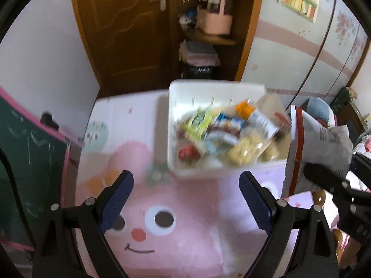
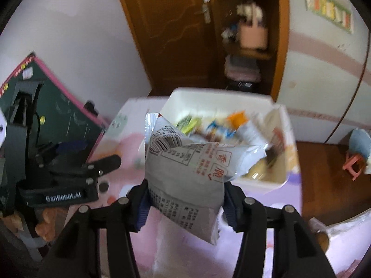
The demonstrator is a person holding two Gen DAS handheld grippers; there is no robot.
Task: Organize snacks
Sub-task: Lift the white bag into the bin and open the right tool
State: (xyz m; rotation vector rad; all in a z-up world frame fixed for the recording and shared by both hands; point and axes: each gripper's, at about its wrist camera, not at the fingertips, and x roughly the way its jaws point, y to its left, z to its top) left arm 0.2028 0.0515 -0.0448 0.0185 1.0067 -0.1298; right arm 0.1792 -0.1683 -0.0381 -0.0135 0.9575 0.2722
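A white bin full of several colourful snack packets stands on a pink cartoon table top. My left gripper is open and empty, just in front of the bin. My right gripper is shut on a silver-grey snack bag with red print, held above the table just before the bin. That bag also shows at the right of the left wrist view, beside the bin. The left gripper shows at the left of the right wrist view.
A green chalkboard with a pink frame leans at the table's left. A brown wooden door and shelf unit stand behind the table. A wardrobe stands at the right, and wooden floor with a small pink stool lies beyond the table's right edge.
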